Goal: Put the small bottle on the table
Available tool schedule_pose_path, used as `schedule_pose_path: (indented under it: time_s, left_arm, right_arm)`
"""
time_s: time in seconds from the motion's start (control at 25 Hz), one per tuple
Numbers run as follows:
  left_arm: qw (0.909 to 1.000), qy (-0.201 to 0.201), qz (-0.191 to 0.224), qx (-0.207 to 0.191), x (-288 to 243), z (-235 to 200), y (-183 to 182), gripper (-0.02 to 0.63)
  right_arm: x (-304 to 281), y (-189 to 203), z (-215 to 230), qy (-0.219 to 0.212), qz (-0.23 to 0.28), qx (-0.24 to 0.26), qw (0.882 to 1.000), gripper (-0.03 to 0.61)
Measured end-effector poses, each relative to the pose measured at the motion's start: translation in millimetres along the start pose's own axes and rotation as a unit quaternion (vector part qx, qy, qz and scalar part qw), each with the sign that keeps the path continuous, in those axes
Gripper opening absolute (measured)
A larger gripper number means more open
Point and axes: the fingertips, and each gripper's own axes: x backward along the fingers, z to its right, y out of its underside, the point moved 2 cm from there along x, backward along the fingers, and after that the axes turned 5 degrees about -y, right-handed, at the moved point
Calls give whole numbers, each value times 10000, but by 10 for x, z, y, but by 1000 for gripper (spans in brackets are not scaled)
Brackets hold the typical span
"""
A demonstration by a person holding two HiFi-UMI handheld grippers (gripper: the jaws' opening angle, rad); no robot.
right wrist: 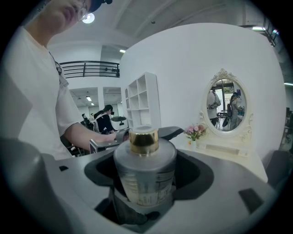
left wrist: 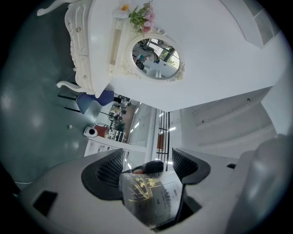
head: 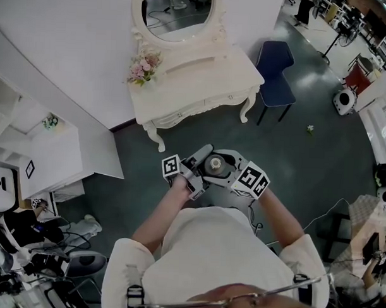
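The left gripper [left wrist: 147, 163] and the right gripper [right wrist: 146, 157] both squeeze the small bottle [right wrist: 144, 171]. The white table [head: 202, 81] stands well apart.

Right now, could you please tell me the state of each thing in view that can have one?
Small bottle: gold cap on, upright, held off the table.
Left gripper: jaws closed on the small bottle.
Right gripper: jaws closed on the small bottle.
Dressing table: drawers shut.
Flowers: upright on the dressing table.
Blue chair: nobody seated.
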Motion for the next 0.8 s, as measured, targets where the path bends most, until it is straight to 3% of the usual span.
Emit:
schedule_pose_path:
  time_s: [0.8]
  left_arm:
    - [9980, -129, -531, 302, -453, 201, -1673, 327]
  right_arm:
    - [-892, -407, 1486, 589, -3, -274, 9979, 348]
